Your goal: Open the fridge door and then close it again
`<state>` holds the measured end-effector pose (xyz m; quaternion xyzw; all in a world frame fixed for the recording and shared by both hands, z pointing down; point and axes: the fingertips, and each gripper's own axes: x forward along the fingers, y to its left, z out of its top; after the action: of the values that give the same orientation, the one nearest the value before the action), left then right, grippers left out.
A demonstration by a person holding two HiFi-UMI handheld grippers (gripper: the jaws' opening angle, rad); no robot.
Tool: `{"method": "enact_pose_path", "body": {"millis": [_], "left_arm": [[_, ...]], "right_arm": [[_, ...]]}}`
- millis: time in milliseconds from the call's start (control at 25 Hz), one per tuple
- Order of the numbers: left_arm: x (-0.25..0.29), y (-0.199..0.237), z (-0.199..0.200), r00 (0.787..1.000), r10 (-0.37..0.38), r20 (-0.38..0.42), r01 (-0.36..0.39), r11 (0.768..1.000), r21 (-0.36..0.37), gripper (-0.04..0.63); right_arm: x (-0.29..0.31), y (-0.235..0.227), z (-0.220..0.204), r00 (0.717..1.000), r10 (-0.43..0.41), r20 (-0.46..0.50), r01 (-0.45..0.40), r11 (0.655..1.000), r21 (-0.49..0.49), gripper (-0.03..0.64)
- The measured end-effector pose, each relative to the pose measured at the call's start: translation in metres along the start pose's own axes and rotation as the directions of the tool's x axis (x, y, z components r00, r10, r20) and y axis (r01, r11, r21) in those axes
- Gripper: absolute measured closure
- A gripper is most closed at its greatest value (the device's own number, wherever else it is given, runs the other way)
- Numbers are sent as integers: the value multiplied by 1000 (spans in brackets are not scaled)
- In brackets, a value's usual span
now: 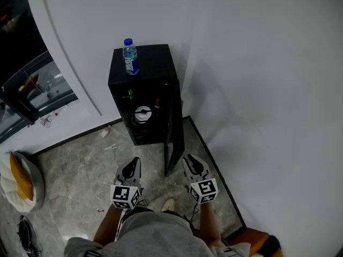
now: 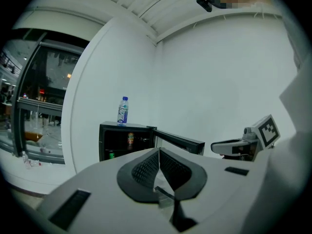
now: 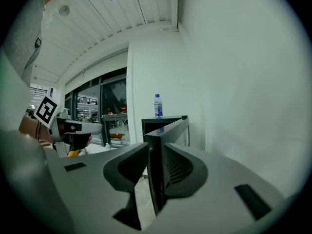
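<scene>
**Inspector:** State of the left hand-held gripper [image 1: 133,165]?

**Assessor:** Jaws fully together, nothing between them. Its own view shows the ribbed pads [image 2: 146,167] meeting at the tip [image 2: 159,155]. It touches nothing and hangs over the marble floor [image 1: 80,165], aimed at 12 o'clock toward the fridge [image 1: 153,63].

**Inspector:** And the right hand-held gripper [image 1: 190,162]?

**Assessor:** Jaws partly apart [image 3: 155,150]. The free edge of the fridge door [image 3: 168,128] stands upright in the gap. I cannot tell whether either pad presses on it. From the head view the tip sits just beside the door's outer face.

**Inspector:** Position of the fridge and door?

**Assessor:** A small black fridge [image 2: 109,140] backs against the white wall at 12 o'clock from the person. The door [image 1: 174,138] is swung wide open, its free edge pointing to 6 o'clock and ending between the two grippers. On the shelves are a white round item [image 1: 142,113] and a green item [image 1: 130,93]; the left gripper view shows a can [image 2: 130,139].

**Inspector:** Surroundings and obstructions?

**Assessor:**
- A water bottle [image 1: 130,57] stands upright on the fridge top, toward its left rear [image 2: 123,110] [image 3: 158,106].
- An orange and white bag [image 1: 19,178] lies on the floor at 9 o'clock, well apart.
- Glazing [image 1: 27,79] runs at 10 o'clock.
- The wall closes the 3 o'clock side, near the right gripper.
- The person's shoe [image 1: 169,203] is below the door's edge.
</scene>
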<state>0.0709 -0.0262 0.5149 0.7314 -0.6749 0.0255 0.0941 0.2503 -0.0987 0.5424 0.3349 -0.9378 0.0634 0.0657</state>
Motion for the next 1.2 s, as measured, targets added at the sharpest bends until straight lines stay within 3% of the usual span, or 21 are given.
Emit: {"method": "enact_pose_path", "body": {"millis": [80,240,680,1200], "left_arm": [[-1,-6,-2,1000,22,2,-22,1000,-3,589],[-6,-15,-8,997,71,2,-71,997,-11,589],[-27,-12,-11,979,202,-2,-202,979,-5,589],[-31,-3,-10,966,257,-1,-257,966,11,589]], "right_arm": [[3,0,-4,999,50,-19,-50,999,-8,483],[10,-5,-7,995,95,-26,-96,995,-35,465],[26,-3,-3,978,210,-3,-209,976,-53,460],[36,-5,-4,968,249,12,-248,967,-65,460]]}}
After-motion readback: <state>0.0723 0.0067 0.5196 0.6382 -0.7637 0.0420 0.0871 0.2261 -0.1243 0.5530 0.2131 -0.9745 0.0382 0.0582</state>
